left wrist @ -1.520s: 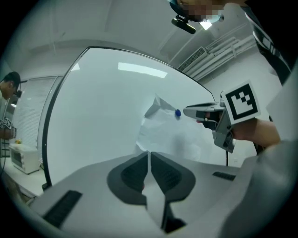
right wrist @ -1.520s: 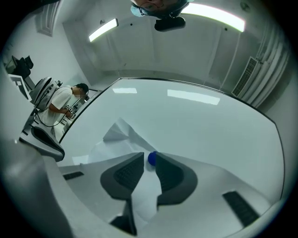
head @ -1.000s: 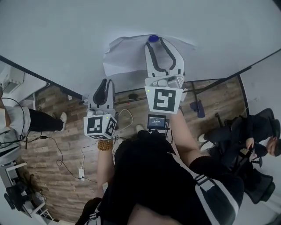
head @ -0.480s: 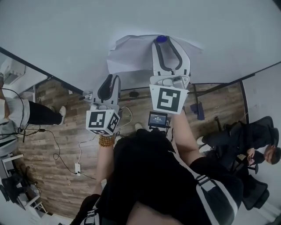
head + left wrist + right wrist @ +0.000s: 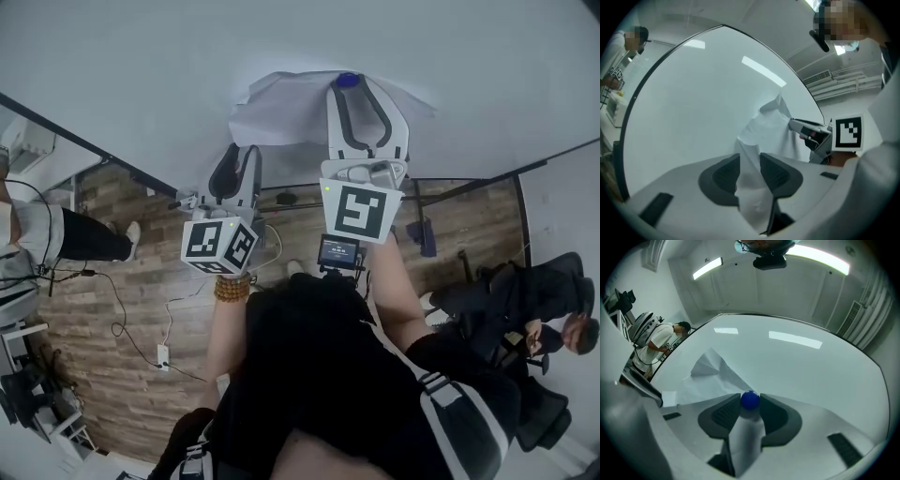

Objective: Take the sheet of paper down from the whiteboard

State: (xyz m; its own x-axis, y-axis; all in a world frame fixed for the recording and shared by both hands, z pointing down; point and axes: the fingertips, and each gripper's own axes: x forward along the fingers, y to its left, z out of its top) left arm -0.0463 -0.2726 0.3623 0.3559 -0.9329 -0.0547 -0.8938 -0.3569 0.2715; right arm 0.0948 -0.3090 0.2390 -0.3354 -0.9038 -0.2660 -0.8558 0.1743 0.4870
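White paper (image 5: pixel 281 108) hung crumpled against the whiteboard (image 5: pixel 131 75) in the upper middle of the head view, with a blue magnet (image 5: pixel 750 400) sitting at its top edge.

The right gripper (image 5: pixel 354 94) reached up to that magnet. Its jaws had just been closing a little and stood wide around it. The 2 pad tips met the magnet's sides, and a strip of the sheet ran down between the jaws below it.

The left gripper (image 5: pixel 239 157) sat lower and to the left in that view, at the sheet's bottom edge. Its jaws had just been opening and stood wide apart. A fold of the paper rose between the 2 dark pads (image 5: pixel 722 176), hanging loose with neither pad pressing on it. In the left gripper view the sheet bulged off the board toward the upper right. There the right gripper's jaws and its marker cube (image 5: pixel 847 133) showed at the right of the frame.

Below the board in the head view lay a wood-plank floor (image 5: pixel 141 309) with cables trailing over it. A bead bracelet (image 5: pixel 232 288) circled the left wrist. 1 person (image 5: pixel 553 314) in dark clothing sat at the lower right, and another stood at the left edge.
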